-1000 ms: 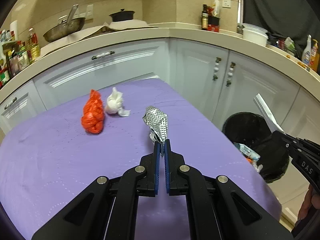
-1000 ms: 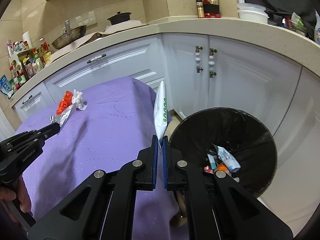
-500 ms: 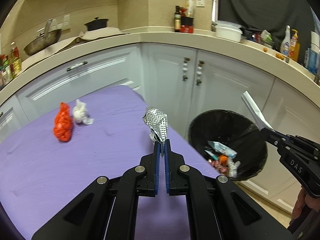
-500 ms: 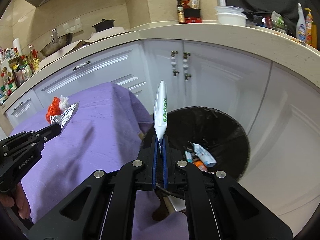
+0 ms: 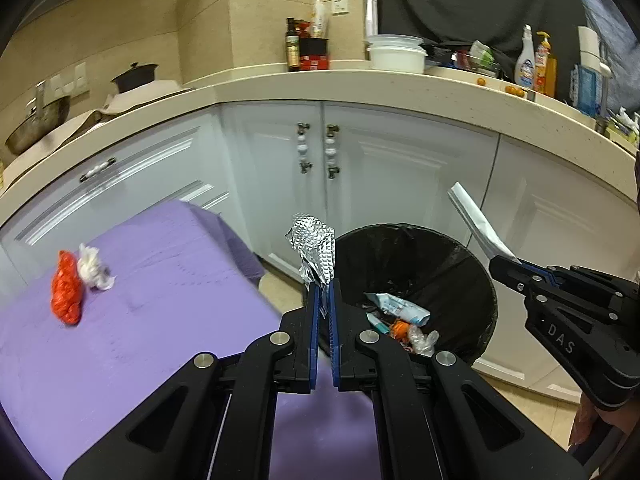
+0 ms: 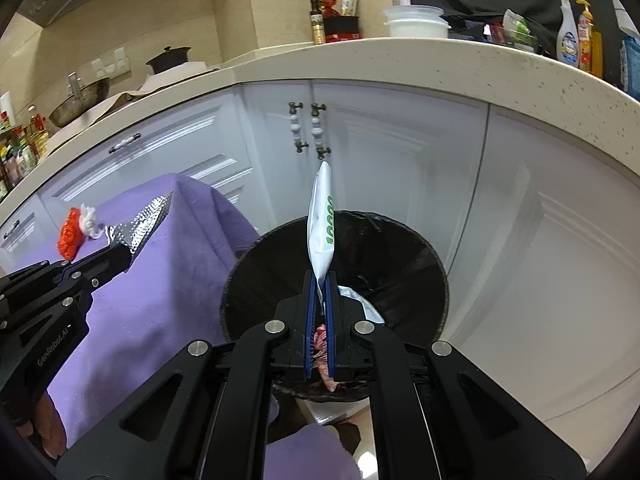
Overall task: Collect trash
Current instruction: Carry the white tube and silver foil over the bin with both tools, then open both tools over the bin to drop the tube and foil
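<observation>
My left gripper [image 5: 322,286] is shut on a crumpled piece of silver foil [image 5: 314,250], held at the table's right edge beside the black trash bin [image 5: 476,264]. My right gripper [image 6: 320,280] is shut on a flat white wrapper with green print [image 6: 322,220], which stands upright over the trash bin [image 6: 424,256]. In the left wrist view the right gripper [image 5: 496,260] shows at the right with the white wrapper [image 5: 476,224]. The right wrist view shows the left gripper [image 6: 122,252] with the foil [image 6: 146,222]. A red crumpled bag [image 5: 66,288] and a white tissue wad [image 5: 92,268] lie on the purple table.
The purple-covered table [image 5: 160,320] ends just left of the bin, which holds several wrappers [image 5: 400,312]. White cabinet doors [image 5: 400,168] curve behind it under a beige counter [image 5: 360,84] with bottles, bowls and a pan. A person's hand [image 6: 48,420] holds the left gripper.
Both grippers have swung right, away from the table toward the bin, each keeping its grip. The right gripper's wrapper now stands over the bin's opening; the red bag and tissue lie further left.
</observation>
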A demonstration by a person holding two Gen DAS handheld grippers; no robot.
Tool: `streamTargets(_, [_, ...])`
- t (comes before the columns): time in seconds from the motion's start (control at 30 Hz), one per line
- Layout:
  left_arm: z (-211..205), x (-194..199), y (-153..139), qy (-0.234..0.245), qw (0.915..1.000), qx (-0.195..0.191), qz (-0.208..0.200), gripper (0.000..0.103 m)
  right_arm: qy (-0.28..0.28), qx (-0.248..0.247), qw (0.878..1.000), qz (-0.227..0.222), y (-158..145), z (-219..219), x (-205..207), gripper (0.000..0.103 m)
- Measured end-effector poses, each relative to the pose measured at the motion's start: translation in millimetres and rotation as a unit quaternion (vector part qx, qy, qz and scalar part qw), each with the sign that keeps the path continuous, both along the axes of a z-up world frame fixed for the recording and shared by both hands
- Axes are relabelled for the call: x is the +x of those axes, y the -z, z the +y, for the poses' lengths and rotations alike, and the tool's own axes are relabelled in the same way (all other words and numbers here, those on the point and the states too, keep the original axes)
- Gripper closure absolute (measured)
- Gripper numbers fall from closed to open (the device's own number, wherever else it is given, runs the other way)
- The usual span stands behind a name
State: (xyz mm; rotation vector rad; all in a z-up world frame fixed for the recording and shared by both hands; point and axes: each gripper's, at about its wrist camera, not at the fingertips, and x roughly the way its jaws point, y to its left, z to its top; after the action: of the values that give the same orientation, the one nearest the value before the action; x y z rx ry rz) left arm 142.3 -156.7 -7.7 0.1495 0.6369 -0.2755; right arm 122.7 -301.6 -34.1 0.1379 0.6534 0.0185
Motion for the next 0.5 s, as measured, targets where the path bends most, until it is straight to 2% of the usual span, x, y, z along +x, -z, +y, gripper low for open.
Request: streamTargets(0.5, [-38, 33, 23, 0.018, 0.9994, 0.026, 0.013, 0.098, 0.024, 0.007, 1.000, 0.012, 23, -29, 27, 0.098])
